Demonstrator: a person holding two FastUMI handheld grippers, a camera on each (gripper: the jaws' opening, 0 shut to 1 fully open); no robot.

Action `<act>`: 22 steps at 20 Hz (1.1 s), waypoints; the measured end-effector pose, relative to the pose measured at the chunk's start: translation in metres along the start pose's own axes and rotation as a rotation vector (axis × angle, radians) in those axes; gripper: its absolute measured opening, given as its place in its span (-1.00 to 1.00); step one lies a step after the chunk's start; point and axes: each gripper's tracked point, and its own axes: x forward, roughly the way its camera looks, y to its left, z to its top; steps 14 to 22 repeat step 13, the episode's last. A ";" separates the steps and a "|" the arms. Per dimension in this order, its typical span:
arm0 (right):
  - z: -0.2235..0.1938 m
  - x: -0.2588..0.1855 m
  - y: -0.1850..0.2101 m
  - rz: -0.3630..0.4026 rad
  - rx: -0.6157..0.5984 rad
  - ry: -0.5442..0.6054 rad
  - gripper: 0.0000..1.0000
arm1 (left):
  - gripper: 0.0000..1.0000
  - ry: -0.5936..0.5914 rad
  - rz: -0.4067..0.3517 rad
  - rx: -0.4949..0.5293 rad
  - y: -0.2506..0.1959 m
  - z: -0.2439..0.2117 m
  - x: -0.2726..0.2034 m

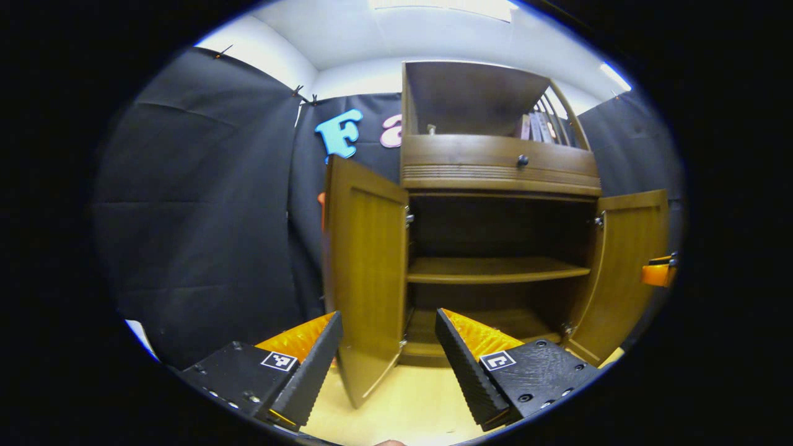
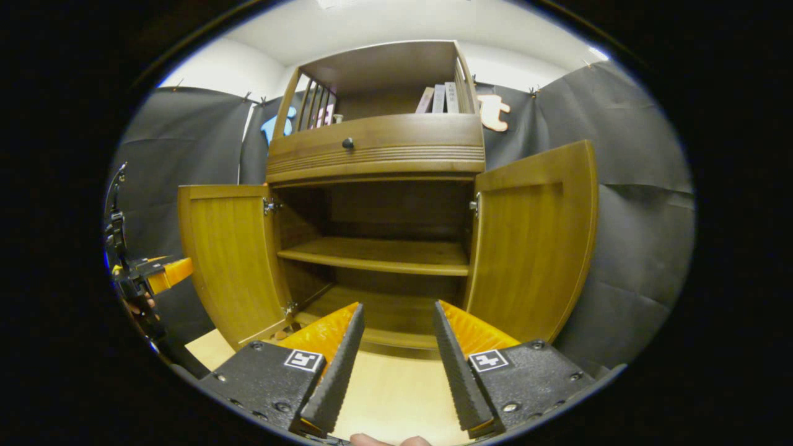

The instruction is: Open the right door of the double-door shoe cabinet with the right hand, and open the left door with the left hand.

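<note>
At frame centre, the cabinet (image 1: 495, 167) stood with both doors open; left gripper (image 1: 387, 337) and right gripper (image 2: 396, 331) gaped wide, holding nothing.

A recording booth: black cloth walls (image 1: 204, 204) clipped up around a lone wooden shoe cabinet (image 2: 378, 148), white ceiling (image 1: 403, 31) above.

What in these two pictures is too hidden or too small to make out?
- Book spines on the brown wooden cabinet's top shelf: too small, right gripper view.
- Left door's outer face and handle: turned away, left gripper view.
- Lower compartment's back wall: in shadow.
- Other tongs: cut off at the edge, right gripper view.
</note>
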 end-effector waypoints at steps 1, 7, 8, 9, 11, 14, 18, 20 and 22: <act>0.004 -0.001 -0.001 -0.002 0.005 -0.009 0.54 | 0.87 -0.011 -0.010 0.007 -0.006 0.005 -0.001; 0.030 -0.011 -0.008 -0.040 -0.003 -0.099 0.75 | 1.00 -0.058 -0.100 -0.021 -0.057 0.018 0.003; 0.030 -0.011 -0.010 -0.051 -0.007 -0.107 0.75 | 1.00 -0.034 -0.102 -0.019 -0.062 0.011 0.003; 0.029 -0.011 -0.010 -0.052 -0.007 -0.108 0.77 | 1.00 -0.016 -0.100 -0.017 -0.063 0.007 0.001; 0.032 -0.012 -0.009 -0.049 0.006 -0.117 0.75 | 1.00 -0.028 -0.104 -0.026 -0.070 0.011 0.001; 0.036 -0.014 -0.011 -0.050 0.014 -0.130 0.75 | 1.00 -0.048 -0.111 -0.018 -0.077 0.015 0.003; 0.036 -0.014 -0.011 -0.050 0.014 -0.130 0.75 | 1.00 -0.048 -0.111 -0.018 -0.077 0.015 0.003; 0.036 -0.014 -0.011 -0.050 0.014 -0.130 0.75 | 1.00 -0.048 -0.111 -0.018 -0.077 0.015 0.003; 0.036 -0.014 -0.011 -0.050 0.014 -0.130 0.75 | 1.00 -0.048 -0.111 -0.018 -0.077 0.015 0.003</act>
